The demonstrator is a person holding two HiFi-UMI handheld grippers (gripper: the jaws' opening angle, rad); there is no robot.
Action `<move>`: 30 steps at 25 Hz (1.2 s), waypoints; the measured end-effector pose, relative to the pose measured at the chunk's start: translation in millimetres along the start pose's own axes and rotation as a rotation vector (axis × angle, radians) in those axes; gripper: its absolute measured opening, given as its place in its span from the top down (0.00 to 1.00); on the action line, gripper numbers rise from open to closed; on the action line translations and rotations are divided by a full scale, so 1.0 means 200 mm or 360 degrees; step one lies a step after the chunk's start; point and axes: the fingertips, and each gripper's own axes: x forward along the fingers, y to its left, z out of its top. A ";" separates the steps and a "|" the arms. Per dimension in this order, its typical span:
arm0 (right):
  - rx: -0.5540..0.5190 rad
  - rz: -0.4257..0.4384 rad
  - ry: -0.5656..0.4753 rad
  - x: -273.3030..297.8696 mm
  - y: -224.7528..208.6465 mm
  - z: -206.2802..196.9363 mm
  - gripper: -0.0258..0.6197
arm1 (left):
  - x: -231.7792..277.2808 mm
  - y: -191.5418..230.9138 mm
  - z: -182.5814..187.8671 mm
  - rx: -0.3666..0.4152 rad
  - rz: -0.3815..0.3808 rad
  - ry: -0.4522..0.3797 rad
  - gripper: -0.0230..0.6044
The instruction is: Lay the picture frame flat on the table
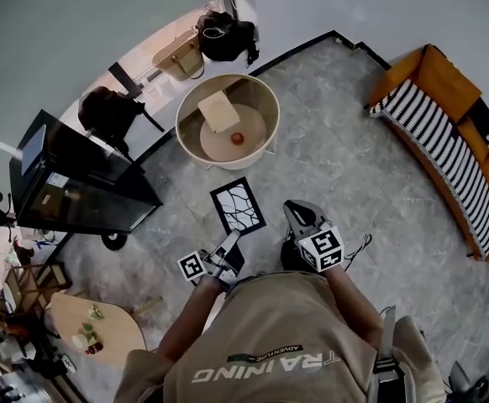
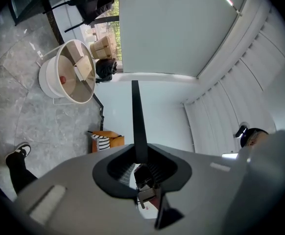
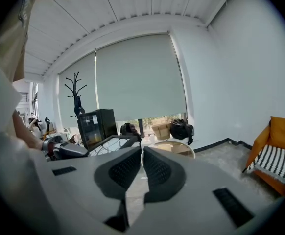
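The left gripper has its jaws clamped on the edge of the picture frame. The right gripper is just beside the frame, its jaws nearly together and empty.

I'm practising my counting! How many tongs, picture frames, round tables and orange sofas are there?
Tongs: 2 (left tongs, right tongs)
Picture frame: 1
Round table: 1
Orange sofa: 1
Total: 5
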 end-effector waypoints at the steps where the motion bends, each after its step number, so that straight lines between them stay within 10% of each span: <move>1: 0.0003 0.0007 -0.0010 0.02 -0.06 0.02 0.93 | 0.05 0.00 0.01 -0.0007 -0.0009 -0.0016 0.85; 13: -0.0016 0.0149 -0.0042 0.27 -0.65 0.21 0.93 | 0.71 0.04 0.18 0.0014 -0.0015 -0.0130 0.85; 30: 0.0078 0.0222 0.0153 0.59 -0.93 0.17 0.93 | 1.10 0.20 0.49 -0.0093 -0.0016 -0.0122 0.85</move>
